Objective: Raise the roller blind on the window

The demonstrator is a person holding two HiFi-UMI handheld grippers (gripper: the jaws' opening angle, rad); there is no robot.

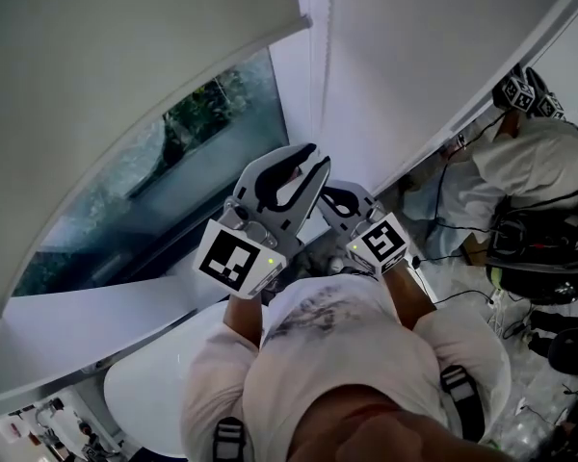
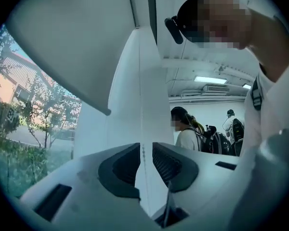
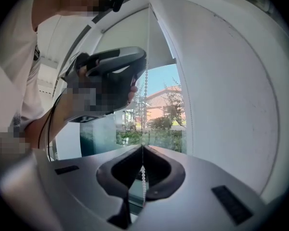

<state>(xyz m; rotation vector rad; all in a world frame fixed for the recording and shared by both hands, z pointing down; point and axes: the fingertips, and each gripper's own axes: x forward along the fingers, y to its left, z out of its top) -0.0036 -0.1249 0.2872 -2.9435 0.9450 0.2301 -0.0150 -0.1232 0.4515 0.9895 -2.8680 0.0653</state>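
**A:** Item: bead chain [image 3: 143, 174]. Held?

**B:** Right gripper [image 3: 143, 148] is pinched tight on it. Left gripper [image 2: 144, 146] sits higher, fingers slightly apart, chain running between them.

**A:** Roller blind [image 1: 125, 75]?

**B:** Part raised, above both fingertips. Step looks like hand-over-hand pulling. Next move probably calls for closing the left, then releasing the right.

Roller blind [image 1: 125, 65] – matt cloth, smooth. Bead chain [image 3: 145, 88] – glossy white beads, prob. plastic. Left gripper [image 2: 146, 150] shell: smooth matt grey plastic w/ black ribbed pads [image 2: 171, 165].
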